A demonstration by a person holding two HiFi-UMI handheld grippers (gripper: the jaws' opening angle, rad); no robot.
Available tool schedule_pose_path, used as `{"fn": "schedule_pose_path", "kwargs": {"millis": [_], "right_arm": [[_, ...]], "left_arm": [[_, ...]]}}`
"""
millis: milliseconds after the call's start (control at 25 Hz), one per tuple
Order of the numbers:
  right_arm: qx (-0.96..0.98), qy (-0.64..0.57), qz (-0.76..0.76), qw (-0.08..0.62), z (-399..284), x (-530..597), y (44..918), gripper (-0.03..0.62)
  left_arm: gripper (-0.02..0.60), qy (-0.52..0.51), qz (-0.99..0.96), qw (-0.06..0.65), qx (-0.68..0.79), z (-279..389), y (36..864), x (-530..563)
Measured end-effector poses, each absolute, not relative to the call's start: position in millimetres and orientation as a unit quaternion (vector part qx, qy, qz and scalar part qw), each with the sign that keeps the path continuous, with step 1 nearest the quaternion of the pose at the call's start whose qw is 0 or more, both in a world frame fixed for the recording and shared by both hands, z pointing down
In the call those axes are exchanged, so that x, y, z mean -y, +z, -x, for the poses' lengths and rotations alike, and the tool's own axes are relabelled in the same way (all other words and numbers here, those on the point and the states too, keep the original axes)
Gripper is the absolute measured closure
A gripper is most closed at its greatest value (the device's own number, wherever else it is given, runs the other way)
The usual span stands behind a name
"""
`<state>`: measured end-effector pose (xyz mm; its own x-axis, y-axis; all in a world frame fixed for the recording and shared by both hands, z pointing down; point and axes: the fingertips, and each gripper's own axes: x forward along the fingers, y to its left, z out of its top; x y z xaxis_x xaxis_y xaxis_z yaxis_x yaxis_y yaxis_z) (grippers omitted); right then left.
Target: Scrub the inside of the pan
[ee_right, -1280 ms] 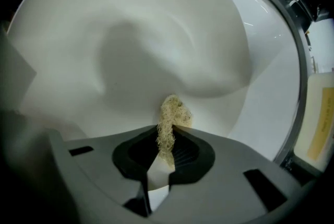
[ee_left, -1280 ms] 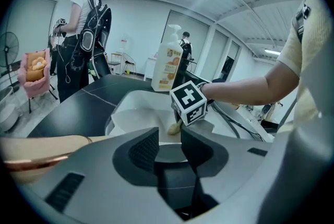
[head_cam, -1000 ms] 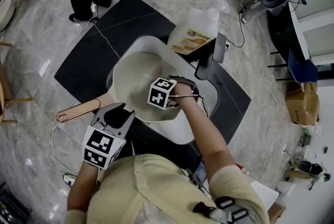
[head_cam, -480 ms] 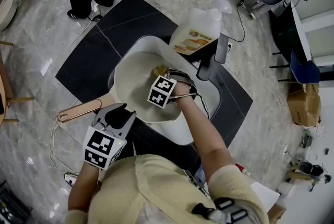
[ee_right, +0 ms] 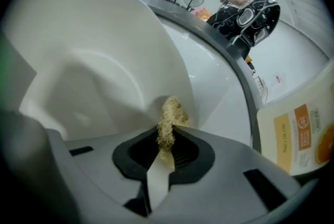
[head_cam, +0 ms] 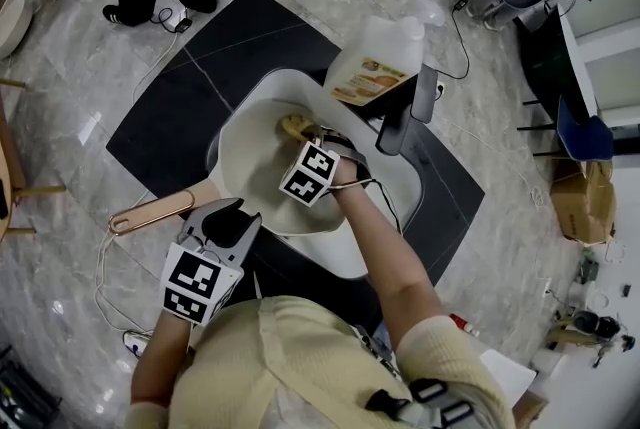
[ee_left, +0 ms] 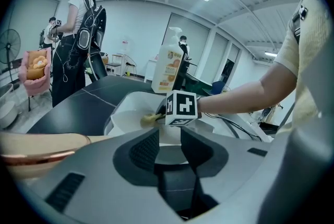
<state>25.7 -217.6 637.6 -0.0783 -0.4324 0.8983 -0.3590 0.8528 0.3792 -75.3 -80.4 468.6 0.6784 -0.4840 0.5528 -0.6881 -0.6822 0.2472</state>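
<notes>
— Over on the left, that coppery handle [head_cam: 150, 210] pokes out from the sink [head_cam: 400, 185]. The left tongs [ee_left: 168, 137] hang just beside its root, spread, with nothing between them.

— So nobody's steadying the pan [head_cam: 250, 157]?

— Not that I can see. It lies in the white sink, which is set into the black table [head_cam: 170, 127]. It looks rigid and fairly weighty, and that pale lining is smooth. I'd guess it turns slick once wet and could rock or spin under a hard push. The handle is the place to grab it, close to the bowl.

— And the scrubbing end?

— Further right, the right tongs [ee_right: 166, 140] are pinching a straw-coloured fibrous scrub pad [ee_right: 168, 112] by its near end. The free end is pressed against the far inner wall of the pan. The pad looks light and soft and squashes where the tongs nip it, so I'd expect it to bend rather than scrape. It would need firm pressure to do much.

— Anything beyond that?

— A detergent bottle [head_cam: 375, 62] stands on the table just past the sink's far right corner, beside a black tap [head_cam: 405, 112].
</notes>
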Motion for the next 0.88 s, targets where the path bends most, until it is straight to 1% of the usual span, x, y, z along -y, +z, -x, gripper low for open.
{"fn": "schedule_pose_path", "kwargs": {"millis": [240, 360, 440, 640, 880], "right_arm": [[0.790, 0.002, -0.292, 0.539, -2.7, 217.5, 605.2, 0.539], [0.803, 0.028, -0.288, 0.522, 2.6, 211.7, 596.7, 0.539], [0.801, 0.047, -0.279, 0.527, 3.2, 205.7, 597.8, 0.539], [0.773, 0.105, -0.256, 0.570, -6.0, 188.9, 612.2, 0.539], [0.721, 0.175, -0.285, 0.607, -26.4, 179.6, 634.6, 0.539]], "left_arm": [[0.449, 0.228, -0.889, 0.224, 0.329, 74.0, 468.6, 80.6], [0.449, 0.228, -0.889, 0.224, 0.328, 74.4, 468.3, 80.4], [0.449, 0.228, -0.889, 0.224, 0.328, 74.6, 468.5, 80.4], [0.449, 0.229, -0.889, 0.224, 0.327, 74.3, 468.7, 79.7], [0.449, 0.226, -0.890, 0.221, 0.328, 74.0, 468.8, 80.5]]}}
